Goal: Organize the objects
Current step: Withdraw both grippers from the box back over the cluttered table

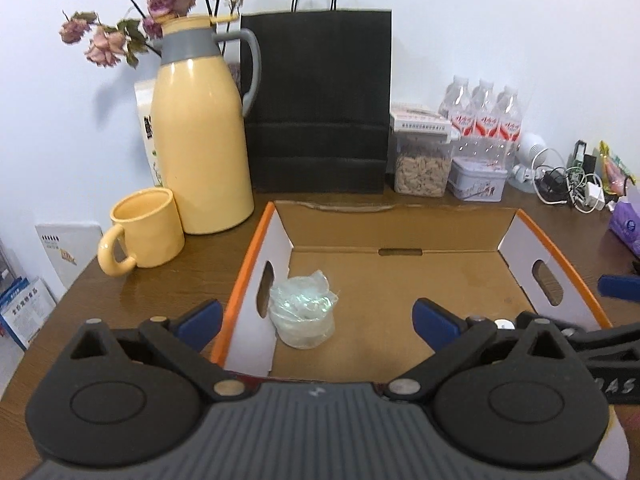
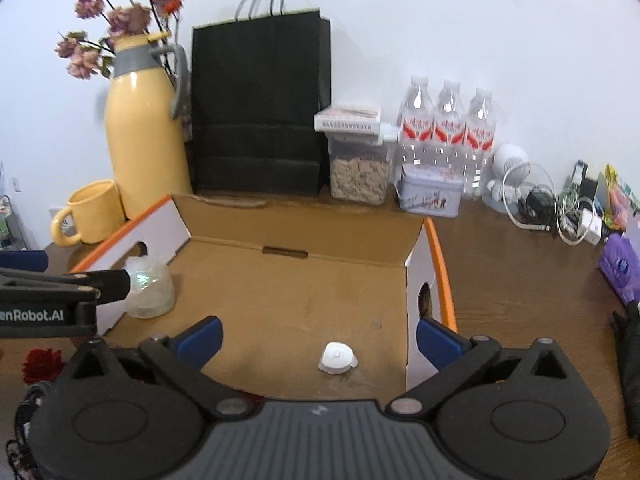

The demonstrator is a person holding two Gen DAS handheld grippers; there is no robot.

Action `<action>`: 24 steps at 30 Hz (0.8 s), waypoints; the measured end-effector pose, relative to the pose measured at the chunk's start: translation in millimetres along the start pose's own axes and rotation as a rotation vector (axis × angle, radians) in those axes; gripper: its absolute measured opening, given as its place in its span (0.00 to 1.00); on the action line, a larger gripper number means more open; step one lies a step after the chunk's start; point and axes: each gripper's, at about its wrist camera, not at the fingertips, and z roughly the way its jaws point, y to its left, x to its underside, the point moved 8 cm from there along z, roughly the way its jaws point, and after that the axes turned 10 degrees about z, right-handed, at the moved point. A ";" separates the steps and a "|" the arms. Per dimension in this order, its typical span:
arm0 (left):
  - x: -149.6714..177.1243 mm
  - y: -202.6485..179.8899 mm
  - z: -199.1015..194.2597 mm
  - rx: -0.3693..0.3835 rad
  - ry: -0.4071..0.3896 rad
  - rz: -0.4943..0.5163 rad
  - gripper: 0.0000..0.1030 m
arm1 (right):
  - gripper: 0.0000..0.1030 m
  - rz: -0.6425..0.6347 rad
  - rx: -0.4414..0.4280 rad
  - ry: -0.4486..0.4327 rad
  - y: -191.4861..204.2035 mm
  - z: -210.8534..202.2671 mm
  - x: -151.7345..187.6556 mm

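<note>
An open cardboard box (image 1: 400, 232) with orange-edged white side walls lies on the wooden table; the right wrist view shows the same box (image 2: 304, 236). A clear plastic-wrapped roll (image 1: 303, 312) stands inside it against the left wall, and it shows as the roll (image 2: 149, 288) in the right wrist view. A small white round object (image 2: 337, 357) lies on the box floor near the right wall. My left gripper (image 1: 318, 322) hangs open over the box's near edge, with the roll just ahead between its blue fingers and apart from them. My right gripper (image 2: 319, 340) is open above the white object and holds nothing.
Behind the box stand a yellow thermos jug (image 1: 200, 136), a yellow mug (image 1: 144, 232), a black paper bag (image 1: 318, 100), a clear jar of seeds (image 1: 422, 166), a tin (image 1: 478, 180), water bottles (image 1: 484, 116) and tangled cables (image 1: 572, 188). A purple tissue pack (image 2: 622, 268) lies right.
</note>
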 end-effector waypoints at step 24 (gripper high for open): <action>86.1 33.8 -118.1 0.018 -0.069 0.073 1.00 | 1.00 -0.136 -0.037 -0.102 -13.7 -144.8 72.3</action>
